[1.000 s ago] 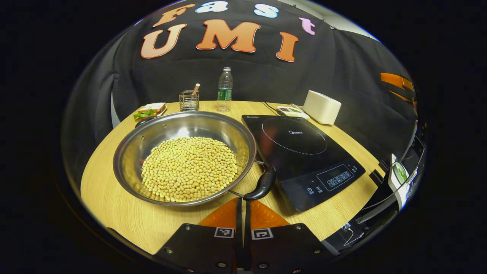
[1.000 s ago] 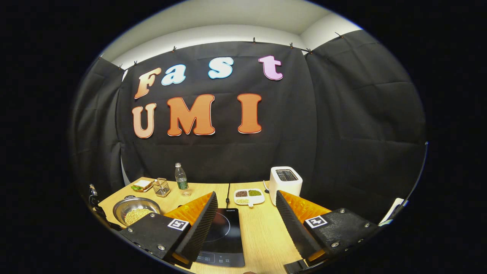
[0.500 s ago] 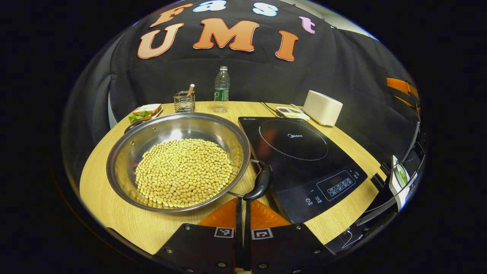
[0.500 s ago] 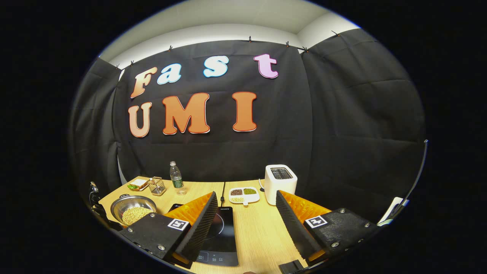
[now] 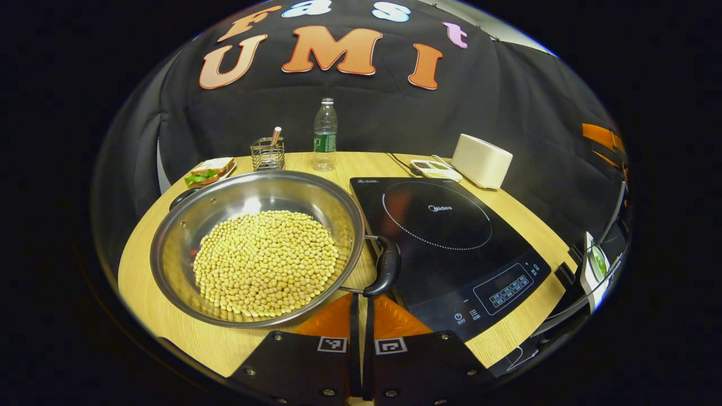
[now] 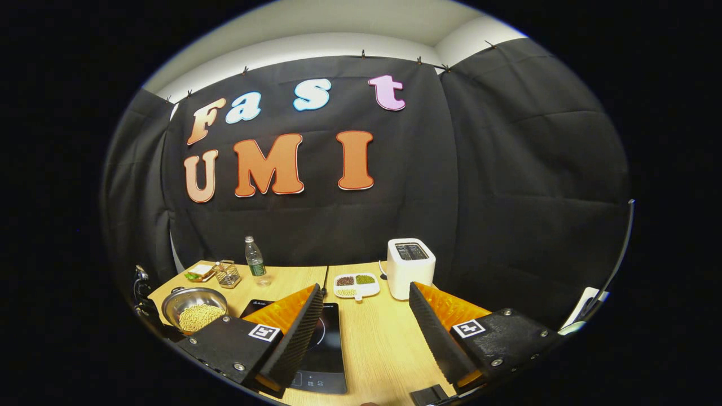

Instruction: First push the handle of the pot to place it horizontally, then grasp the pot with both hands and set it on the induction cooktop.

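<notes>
A steel pot (image 5: 186,237) full of yellow beans (image 5: 265,260) sits on the wooden table, left of the black induction cooktop (image 5: 445,242). Its near black handle (image 5: 386,268) points toward the cooktop's edge; a second black handle (image 5: 183,197) shows at the far rim. My left gripper (image 5: 361,301) is shut with nothing in it, its tips right at the near handle. In the right gripper view, my right gripper (image 6: 365,316) hangs open above the table, with the pot (image 6: 192,299) far to its left and the cooktop (image 6: 327,349) between its fingers.
A water bottle (image 5: 324,135), a wire holder (image 5: 268,153) and a sandwich plate (image 5: 206,169) stand behind the pot. A white toaster (image 5: 482,160) and a small divided dish (image 5: 434,167) sit behind the cooktop. The table's front edge curves just below the gripper.
The pot has turned: its near handle swung up and away toward the cooktop as my shut left gripper pushed it. The right gripper view drifted right, its gripper still open.
</notes>
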`<state>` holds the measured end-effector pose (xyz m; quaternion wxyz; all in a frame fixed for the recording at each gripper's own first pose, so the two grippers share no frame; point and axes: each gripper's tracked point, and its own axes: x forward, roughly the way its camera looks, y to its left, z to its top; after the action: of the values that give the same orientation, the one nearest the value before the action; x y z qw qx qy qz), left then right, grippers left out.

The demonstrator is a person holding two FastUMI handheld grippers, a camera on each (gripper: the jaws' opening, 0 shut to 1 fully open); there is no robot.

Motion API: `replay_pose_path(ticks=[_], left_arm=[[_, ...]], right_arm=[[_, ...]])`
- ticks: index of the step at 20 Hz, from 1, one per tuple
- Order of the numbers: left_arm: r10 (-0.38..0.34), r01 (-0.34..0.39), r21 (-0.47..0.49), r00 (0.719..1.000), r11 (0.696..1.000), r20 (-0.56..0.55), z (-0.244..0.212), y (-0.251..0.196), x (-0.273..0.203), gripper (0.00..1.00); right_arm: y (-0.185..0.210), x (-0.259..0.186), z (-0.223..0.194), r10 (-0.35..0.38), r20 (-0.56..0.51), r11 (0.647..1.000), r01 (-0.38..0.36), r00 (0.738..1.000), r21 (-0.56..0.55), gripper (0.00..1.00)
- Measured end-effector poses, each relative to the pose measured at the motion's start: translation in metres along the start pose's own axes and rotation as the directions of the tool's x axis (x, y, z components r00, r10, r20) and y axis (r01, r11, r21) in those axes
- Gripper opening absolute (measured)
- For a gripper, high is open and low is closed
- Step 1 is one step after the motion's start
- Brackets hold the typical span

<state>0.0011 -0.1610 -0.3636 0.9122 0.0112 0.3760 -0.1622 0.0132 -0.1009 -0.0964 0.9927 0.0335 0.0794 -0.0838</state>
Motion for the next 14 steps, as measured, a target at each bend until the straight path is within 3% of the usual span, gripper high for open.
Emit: replay_pose_path(ticks=[14], left_arm=[[-0.018, 0.018, -0.022, 1.0, 1.0, -0.005, 0.015, -0.005, 0.026, 0.02]], right_arm=[[0.004, 0.01, -0.014, -0.01, -0.019, 1.0, 0.01, 1.0, -0.023, 0.95]])
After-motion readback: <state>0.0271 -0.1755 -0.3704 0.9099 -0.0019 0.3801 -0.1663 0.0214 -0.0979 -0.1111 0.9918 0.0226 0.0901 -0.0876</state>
